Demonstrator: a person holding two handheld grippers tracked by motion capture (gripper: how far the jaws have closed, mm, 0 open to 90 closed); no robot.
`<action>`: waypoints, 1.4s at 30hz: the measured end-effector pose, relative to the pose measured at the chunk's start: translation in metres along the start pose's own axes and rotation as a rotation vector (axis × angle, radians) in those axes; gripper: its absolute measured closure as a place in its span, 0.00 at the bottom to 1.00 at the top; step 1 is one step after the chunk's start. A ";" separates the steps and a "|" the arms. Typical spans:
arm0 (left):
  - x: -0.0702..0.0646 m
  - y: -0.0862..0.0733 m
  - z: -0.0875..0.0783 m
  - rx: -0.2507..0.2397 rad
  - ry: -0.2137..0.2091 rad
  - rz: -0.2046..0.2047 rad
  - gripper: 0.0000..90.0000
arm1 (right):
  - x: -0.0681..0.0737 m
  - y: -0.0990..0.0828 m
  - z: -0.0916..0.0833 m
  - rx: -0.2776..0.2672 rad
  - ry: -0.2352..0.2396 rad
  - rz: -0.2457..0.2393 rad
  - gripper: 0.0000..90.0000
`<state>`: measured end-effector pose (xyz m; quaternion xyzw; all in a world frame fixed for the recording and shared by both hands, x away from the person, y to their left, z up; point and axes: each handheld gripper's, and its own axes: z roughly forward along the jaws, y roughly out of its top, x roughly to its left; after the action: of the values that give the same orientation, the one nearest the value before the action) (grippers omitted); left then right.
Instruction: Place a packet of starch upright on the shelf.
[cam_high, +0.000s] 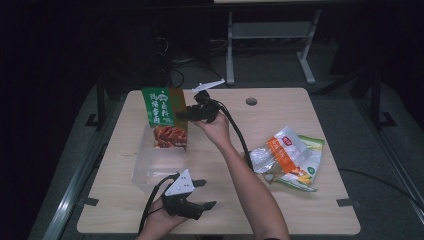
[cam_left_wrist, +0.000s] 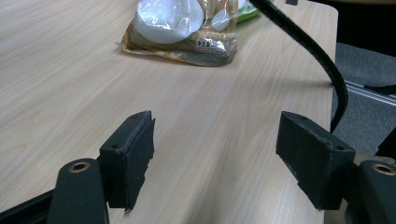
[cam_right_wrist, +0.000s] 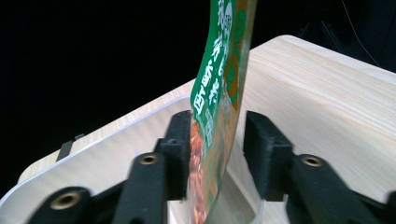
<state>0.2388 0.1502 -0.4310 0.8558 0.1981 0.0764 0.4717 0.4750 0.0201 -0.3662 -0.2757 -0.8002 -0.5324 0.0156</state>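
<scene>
A green snack packet with a red food picture stands upright in the far end of a clear plastic box. My right gripper reaches in from the right at the packet's side. In the right gripper view the packet rises between the jaws of that gripper; the left pad sits against it and the right pad stands clear of it, so the grip is open. The box's rim curves below. My left gripper rests near the table's front edge, open over bare wood.
A pile of snack bags lies on the right of the wooden table, and one clear bag shows ahead of the left jaws. The right gripper's black cable runs across the table. A round hole sits at the far edge.
</scene>
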 end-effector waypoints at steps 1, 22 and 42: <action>0.000 0.000 0.000 0.000 -0.001 0.000 0.30 | 0.000 0.000 -0.004 0.008 -0.002 -0.003 0.66; -0.003 0.001 0.005 0.007 -0.011 0.007 0.30 | 0.013 -0.019 -0.077 0.061 -0.014 -0.012 0.51; -0.004 -0.001 0.004 0.017 -0.015 0.004 0.30 | 0.015 -0.064 -0.147 0.098 -0.071 0.036 0.47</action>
<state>0.2360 0.1461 -0.4341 0.8607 0.1933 0.0691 0.4659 0.3940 -0.1179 -0.3518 -0.3076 -0.8204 -0.4819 0.0100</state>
